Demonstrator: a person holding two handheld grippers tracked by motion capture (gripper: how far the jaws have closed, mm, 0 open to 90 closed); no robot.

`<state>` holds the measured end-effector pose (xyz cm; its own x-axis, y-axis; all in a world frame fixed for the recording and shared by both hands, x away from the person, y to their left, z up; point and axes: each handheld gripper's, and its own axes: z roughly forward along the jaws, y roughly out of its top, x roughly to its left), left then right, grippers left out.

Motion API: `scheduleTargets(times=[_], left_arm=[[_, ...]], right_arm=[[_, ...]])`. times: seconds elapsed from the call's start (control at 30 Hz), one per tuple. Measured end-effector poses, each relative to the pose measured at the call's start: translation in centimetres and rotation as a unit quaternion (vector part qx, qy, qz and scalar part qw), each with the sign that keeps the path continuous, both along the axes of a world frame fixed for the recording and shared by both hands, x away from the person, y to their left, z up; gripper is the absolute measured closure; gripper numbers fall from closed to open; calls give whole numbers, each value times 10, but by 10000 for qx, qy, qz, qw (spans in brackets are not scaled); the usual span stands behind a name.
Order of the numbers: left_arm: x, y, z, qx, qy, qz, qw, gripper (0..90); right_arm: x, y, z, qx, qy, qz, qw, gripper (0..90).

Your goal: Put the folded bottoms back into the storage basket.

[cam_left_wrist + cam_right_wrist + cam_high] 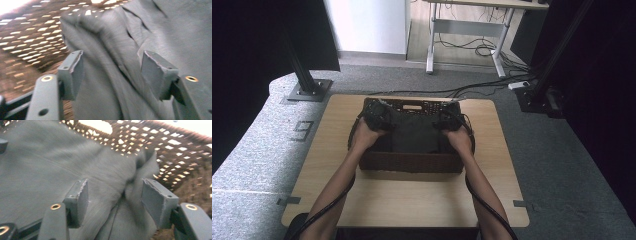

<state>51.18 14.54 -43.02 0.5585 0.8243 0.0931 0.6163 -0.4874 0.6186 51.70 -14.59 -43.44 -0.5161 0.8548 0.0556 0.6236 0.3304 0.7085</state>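
Note:
A dark grey folded cloth (414, 132) lies inside a brown woven basket (412, 162) on a light wooden table (412, 200). My left gripper (377, 116) is down in the basket at the cloth's far left corner, and my right gripper (447, 119) at its far right corner. In the left gripper view the left gripper (112, 67) stands open, its jaws apart over a ridge of the cloth (112, 37) without pressing it. The right gripper (115, 195) is open too, with a bunched fold of the cloth (50, 157) between its jaws. The basket wall (175, 150) rises just behind.
The basket's woven side (30, 37) stands close on the left of the left gripper. Bare tabletop lies in front of the basket. Black stand posts (307, 80) and floor cables (482, 90) are beyond the table's far edge.

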Motion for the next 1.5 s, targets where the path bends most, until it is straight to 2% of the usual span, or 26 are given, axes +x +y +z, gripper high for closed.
scheduleTargets(times=[0.07,0.17,0.3,0.5,0.63,0.8,0.97,1.33,1.5], left_arm=[[1,6,4,-101,13,83,9999,297],[0,13,9,-252,3,92,9996,291],[-2,18,11,-479,6,33,9988,282],[-5,21,13,-714,52,-80,9974,218],[-10,22,15,-705,8,-176,9974,153],[-16,25,20,-823,-40,-258,9963,108],[-25,29,24,-859,-113,-329,9957,65],[-49,36,31,-819,-271,-532,9948,0],[-63,42,34,-957,-344,-589,9931,0]], right_arm=[[-1,-4,3,35,-84,-36,10000,353],[-3,-9,6,59,-119,-39,9999,351],[-4,-13,6,163,-95,-24,9998,344],[-8,-19,9,267,-140,65,9995,271],[-12,-21,10,234,-152,197,9994,212],[-20,-21,12,173,-192,358,9990,145],[-27,-25,15,259,-248,475,9982,130],[-46,-29,18,173,-299,612,9975,4],[-59,-33,21,150,-423,657,9968,0]])
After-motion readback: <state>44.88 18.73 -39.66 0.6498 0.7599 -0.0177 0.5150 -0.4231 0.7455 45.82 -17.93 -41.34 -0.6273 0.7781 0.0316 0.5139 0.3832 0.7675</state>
